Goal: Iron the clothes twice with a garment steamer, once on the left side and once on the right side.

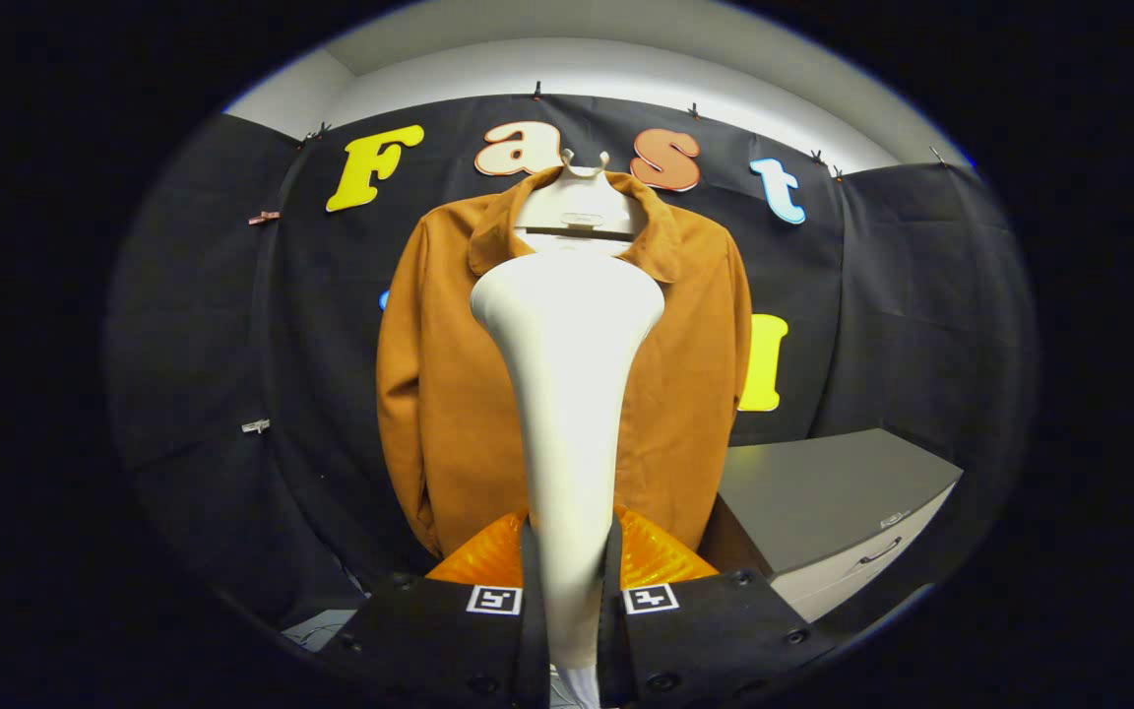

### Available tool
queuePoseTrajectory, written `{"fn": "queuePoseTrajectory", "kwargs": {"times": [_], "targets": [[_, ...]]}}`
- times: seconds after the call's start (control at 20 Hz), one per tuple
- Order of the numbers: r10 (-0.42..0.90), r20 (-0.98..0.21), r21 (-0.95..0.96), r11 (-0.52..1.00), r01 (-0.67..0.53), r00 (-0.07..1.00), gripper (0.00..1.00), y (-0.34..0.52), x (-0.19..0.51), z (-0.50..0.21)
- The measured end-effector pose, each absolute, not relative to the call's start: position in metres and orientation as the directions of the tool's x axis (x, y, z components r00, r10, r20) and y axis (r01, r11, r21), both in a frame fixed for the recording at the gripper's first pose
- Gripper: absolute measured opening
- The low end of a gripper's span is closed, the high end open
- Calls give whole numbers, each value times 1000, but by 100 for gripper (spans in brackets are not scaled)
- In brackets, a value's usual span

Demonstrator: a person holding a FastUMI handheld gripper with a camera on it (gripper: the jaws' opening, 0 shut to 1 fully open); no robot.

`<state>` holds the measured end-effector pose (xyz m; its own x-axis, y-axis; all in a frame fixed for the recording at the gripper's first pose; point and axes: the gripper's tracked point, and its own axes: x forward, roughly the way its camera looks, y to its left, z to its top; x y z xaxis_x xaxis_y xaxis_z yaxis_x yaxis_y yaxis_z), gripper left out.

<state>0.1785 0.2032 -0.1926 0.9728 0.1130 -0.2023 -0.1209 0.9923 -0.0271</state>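
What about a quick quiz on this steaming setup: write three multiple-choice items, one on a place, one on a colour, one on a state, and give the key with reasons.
1. Where does the grey cabinet stand relative to the hanging jacket?
A. Low beside it, on the side of the yellow letter
B. Directly above it
C. Between the tongs

2. What colour is the jacket?
A. Navy blue
B. Orange-brown
C. Bright green

3. What are the tongs doing?
A. Standing wide open with nothing in them
B. Closed on the jacket's sleeve
C. Closed on the handle of the white garment steamer

Key:
1 A, the cabinet's top sits low next to the jacket's hem.
2 B, the cloth is a warm orange-brown all over.
3 C, both fingers press against the steamer's narrow handle, and its wide head rises in front of the jacket's collar.
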Motion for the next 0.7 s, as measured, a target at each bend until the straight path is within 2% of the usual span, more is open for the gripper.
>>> {"fn": "queuePoseTrajectory", "kwargs": {"times": [0.2, 0.7], "targets": [[138, -204, -42, 988, -149, 969, 23, 242, 208, -200], [97, -195, -86, 990, -115, 976, 22, 273, 282, -227]]}}
